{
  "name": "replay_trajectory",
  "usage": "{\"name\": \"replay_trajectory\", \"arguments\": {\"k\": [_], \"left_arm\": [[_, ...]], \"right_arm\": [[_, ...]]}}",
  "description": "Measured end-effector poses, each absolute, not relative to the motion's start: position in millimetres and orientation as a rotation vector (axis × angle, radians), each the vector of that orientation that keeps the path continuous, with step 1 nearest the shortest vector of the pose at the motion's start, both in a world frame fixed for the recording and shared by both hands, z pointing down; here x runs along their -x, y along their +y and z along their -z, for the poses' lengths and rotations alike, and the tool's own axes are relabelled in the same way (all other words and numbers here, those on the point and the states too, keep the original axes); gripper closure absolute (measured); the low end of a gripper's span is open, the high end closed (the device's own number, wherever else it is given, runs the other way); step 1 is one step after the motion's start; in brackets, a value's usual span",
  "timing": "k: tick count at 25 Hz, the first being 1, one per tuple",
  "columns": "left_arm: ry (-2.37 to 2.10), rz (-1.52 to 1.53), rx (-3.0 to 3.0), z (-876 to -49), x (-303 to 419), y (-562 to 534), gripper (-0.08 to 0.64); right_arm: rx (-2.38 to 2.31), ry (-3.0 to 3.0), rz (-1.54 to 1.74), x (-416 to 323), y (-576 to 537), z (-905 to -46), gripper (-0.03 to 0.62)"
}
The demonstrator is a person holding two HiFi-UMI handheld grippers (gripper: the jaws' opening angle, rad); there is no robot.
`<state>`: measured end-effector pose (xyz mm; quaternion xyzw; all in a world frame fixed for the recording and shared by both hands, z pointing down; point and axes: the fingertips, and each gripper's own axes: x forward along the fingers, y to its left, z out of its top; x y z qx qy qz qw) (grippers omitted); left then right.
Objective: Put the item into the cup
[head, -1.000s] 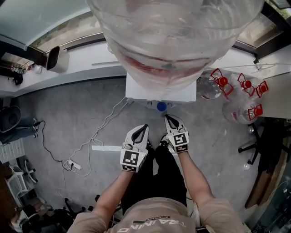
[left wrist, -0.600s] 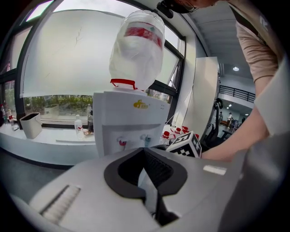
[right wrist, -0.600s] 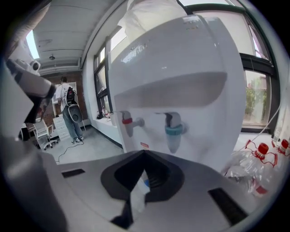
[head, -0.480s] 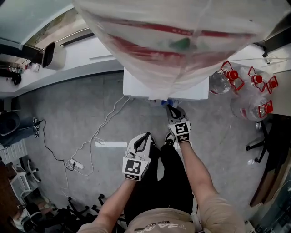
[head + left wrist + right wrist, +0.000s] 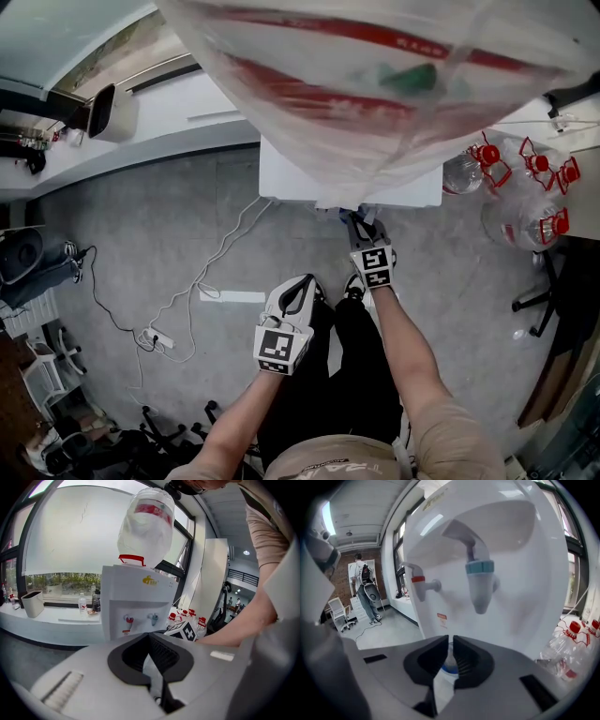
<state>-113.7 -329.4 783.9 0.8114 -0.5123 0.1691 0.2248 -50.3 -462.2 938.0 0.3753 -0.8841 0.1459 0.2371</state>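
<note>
Fingers of the right gripper stand narrow, pinching a white, blue-rimmed cup at the front of the water dispenser, just below its blue tap. Those of the left gripper are nearly together on a thin pale strip, probably the item, though what it is I cannot tell. It hangs behind and left of the cup, so the coming move should run forward and rightward.

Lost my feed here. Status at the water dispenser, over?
Left gripper shut, empty, held back. Right gripper shut on the cup, low in front of the blue tap. No water running, nothing blocking.
</note>
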Motion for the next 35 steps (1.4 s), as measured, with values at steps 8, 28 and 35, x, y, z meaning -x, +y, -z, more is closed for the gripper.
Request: {"name": "replay_trajectory", "arguments": {"k": [8,28,35], "left_arm": [[-1.413,-0.451,-2.209,-787,117,-321,0.552],[-1.381,-0.394,-2.382,-635,93,-334,0.552],[-1.392,-0.347,-2.451,-569,84,-333,0.552]], "right_arm": [[-1.111,-2.394,-0.355,34,-451,-934,0.580],[-0.844,-2.629,-0.407,38,-349,-698,0.581],[-0.847,-2.681,-0.357,26,-341,-621,0.581]]}}
